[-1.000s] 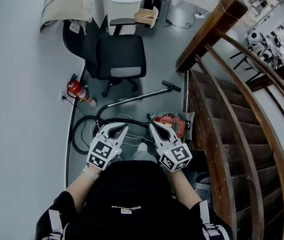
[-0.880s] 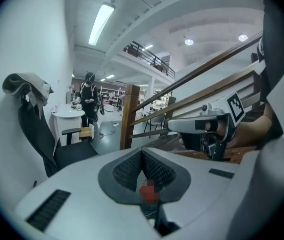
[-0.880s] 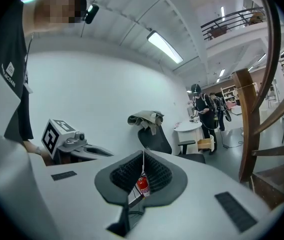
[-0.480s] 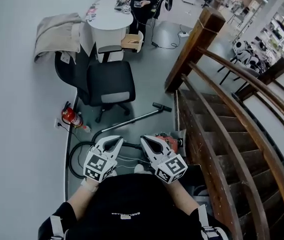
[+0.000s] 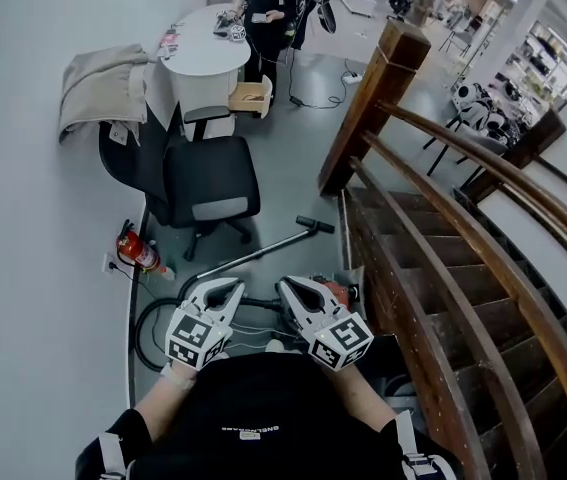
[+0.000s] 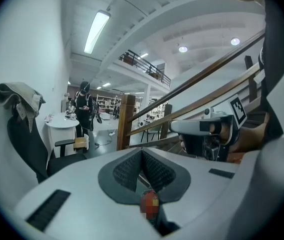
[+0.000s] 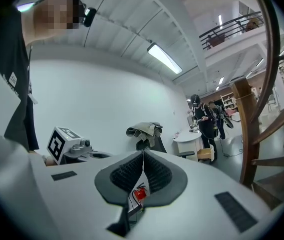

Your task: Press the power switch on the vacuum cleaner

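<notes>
Left tool [image 5: 227, 288] and right tool [image 5: 287, 288], jaws together and holding nothing, are held at the chest. The vacuum [image 5: 341, 290] sits on the floor just beyond at 1 o'clock, beside the stairs [image 5: 433, 298]. Neither tool touches it, which fits either nearing the switch or drawing back after pressing; the switch itself can't be seen

Office chair [image 5: 211, 186], fire extinguisher [image 5: 135, 252] (red), staircase [image 5: 418, 268]

black short-sleeve tee [image 5: 263, 408]; left gripper [image 5: 225, 290] & right gripper [image 5: 301, 287] white w/ b/w marker cubes [image 5: 195, 339].
</notes>
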A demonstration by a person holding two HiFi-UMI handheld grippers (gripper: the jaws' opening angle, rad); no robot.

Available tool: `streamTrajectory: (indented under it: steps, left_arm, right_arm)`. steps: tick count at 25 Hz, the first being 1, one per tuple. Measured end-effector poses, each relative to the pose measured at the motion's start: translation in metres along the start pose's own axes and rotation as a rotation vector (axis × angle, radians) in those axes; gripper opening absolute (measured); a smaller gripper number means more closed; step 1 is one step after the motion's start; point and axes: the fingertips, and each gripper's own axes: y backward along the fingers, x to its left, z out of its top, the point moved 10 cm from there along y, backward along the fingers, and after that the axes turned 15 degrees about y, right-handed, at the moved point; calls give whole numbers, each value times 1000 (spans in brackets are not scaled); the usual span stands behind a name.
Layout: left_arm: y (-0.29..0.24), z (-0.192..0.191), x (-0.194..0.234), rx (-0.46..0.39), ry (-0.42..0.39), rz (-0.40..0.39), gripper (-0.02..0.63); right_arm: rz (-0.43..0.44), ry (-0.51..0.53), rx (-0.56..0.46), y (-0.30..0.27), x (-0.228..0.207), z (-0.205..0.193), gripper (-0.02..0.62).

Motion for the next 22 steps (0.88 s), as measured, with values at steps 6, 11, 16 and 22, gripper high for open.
streamTrajectory:
  steps: [6,11,16,22]
  left_arm:
    - [-4,3,4,4,-10,-15,15]
    - [-3,2,-5,14,-15,-32,15]
    - [-5,1,-10,21,-21,-40,15]
    - [-6,0,-6,21,-23,-54,15]
  right_arm:
    - [-19,-16,-3,0,0,-2,28]
    - [-37,-35,-2,11,4,-3,29]
    - [-43,-39,0,18,7,-4,28]
    - [-69,-47,7,16,6,-9,28]
